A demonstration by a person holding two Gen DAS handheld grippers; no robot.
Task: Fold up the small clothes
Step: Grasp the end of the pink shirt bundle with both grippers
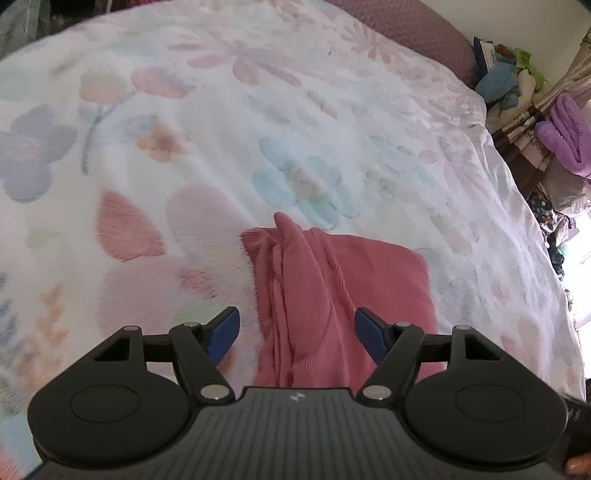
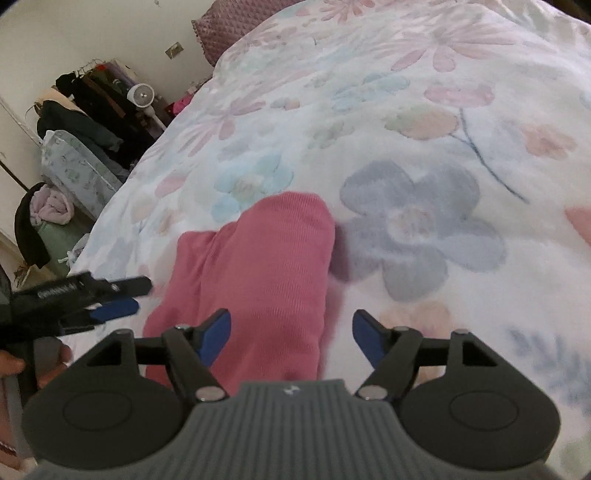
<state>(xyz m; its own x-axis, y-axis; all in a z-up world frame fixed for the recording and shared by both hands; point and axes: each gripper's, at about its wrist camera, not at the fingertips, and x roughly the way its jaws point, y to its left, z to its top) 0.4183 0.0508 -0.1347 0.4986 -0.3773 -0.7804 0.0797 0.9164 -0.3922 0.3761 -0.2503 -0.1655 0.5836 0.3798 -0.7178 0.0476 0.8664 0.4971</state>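
Observation:
A small pink ribbed garment (image 1: 332,295) lies folded and bunched on the floral bedspread (image 1: 221,147). My left gripper (image 1: 297,332) is open, its blue-padded jaws on either side of the garment's near end, holding nothing. In the right wrist view the same pink garment (image 2: 258,266) lies rolled over on the bedspread (image 2: 406,129). My right gripper (image 2: 291,334) is open with the cloth between and below its jaws, not clamped. The left gripper (image 2: 110,299) also shows at the left edge of that view.
A maroon pillow (image 1: 406,29) lies at the bed's head. Purple towels and clutter (image 1: 565,133) sit past the bed's edge in the left wrist view. A clothes rack with dark coats (image 2: 88,107) and a small fan (image 2: 142,96) stand past the bed's edge in the right wrist view.

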